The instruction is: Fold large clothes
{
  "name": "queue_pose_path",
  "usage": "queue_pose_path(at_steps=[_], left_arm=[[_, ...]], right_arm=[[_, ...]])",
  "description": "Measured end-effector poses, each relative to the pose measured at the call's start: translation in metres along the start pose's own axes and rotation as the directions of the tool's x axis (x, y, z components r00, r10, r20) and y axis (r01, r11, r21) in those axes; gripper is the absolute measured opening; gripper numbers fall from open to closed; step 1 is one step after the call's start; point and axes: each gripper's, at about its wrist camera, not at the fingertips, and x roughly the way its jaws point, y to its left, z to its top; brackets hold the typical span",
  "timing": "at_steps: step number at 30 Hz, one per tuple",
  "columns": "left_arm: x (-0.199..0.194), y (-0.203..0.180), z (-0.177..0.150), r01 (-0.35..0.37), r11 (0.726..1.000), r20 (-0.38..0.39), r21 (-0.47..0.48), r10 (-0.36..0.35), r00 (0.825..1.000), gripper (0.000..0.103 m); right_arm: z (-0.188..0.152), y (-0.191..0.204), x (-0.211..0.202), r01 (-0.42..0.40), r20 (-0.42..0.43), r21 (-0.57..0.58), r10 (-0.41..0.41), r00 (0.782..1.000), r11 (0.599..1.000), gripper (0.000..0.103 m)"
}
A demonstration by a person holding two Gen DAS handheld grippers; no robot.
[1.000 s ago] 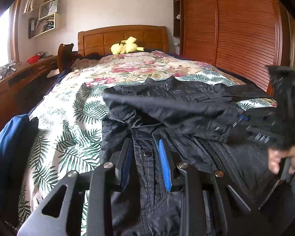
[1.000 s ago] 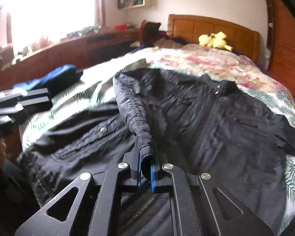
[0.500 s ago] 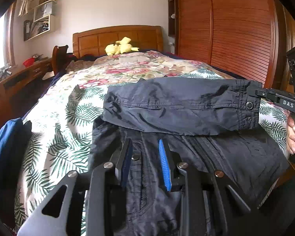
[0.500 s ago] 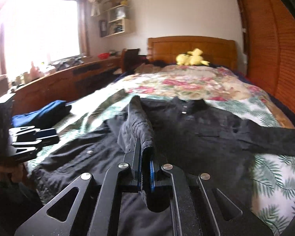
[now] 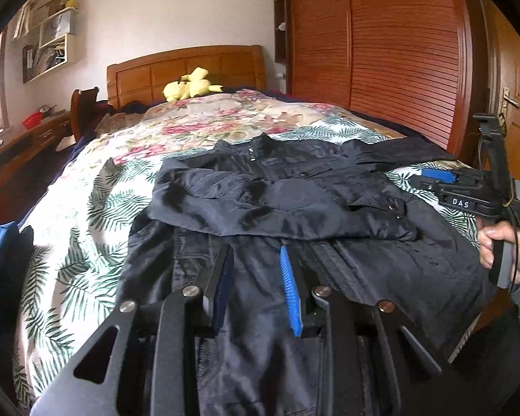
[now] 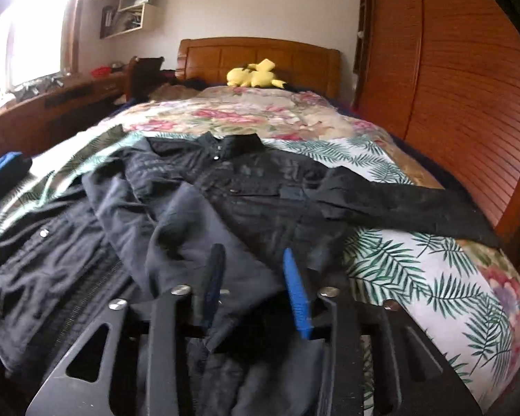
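The jacket (image 5: pixel 294 208) lies spread on the bed (image 5: pixel 86 208), collar toward the headboard (image 5: pixel 187 69). One sleeve (image 5: pixel 277 208) lies folded across its chest; the other sleeve (image 6: pixel 398 208) stretches out sideways over the bedspread. A plush toy (image 5: pixel 190 86) sits at the headboard — the desk (image 5: pixel 24 142) runs along the bed's left, the wardrobe (image 5: pixel 398 52) along its right.

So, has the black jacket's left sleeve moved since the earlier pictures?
Yes. The left sleeve, released by the open right gripper, now lies across the jacket's chest, below the collar.
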Motion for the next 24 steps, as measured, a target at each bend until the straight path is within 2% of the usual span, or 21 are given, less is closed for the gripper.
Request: queue_pose_path(at_steps=[3, 8, 11, 14, 21, 24], left_arm=[[0.003, -0.011, 0.001, 0.015, 1.000, 0.001, 0.009, -0.015, 1.000, 0.026], [0.007, -0.027, 0.005, 0.042, 0.999, 0.018, 0.022, -0.042, 0.999, 0.026], [0.010, -0.034, 0.008, 0.053, 0.998, 0.030, 0.017, -0.053, 0.998, 0.026], [0.014, -0.041, 0.012, 0.063, 0.998, 0.044, 0.011, -0.063, 0.997, 0.026], [0.026, -0.057, 0.018, 0.071, 0.997, 0.042, 0.008, -0.072, 0.997, 0.026], [0.030, -0.063, 0.020, 0.081, 0.997, 0.040, 0.013, -0.081, 0.996, 0.026]], right_arm=[[-0.005, -0.005, 0.004, -0.067, -0.003, 0.014, 0.067, 0.998, 0.998, 0.043], [-0.016, 0.005, 0.025, -0.121, -0.054, -0.027, 0.119, 0.991, 0.992, 0.043], [-0.026, 0.006, 0.050, -0.130, -0.126, -0.022, 0.127, 0.984, 0.991, 0.043], [-0.035, 0.006, 0.076, -0.141, -0.246, -0.003, 0.136, 0.960, 0.990, 0.044], [-0.036, 0.007, 0.074, -0.141, -0.241, 0.007, 0.138, 0.961, 0.990, 0.045], [-0.037, 0.003, 0.065, -0.142, -0.202, 0.022, 0.143, 0.969, 0.990, 0.045]])
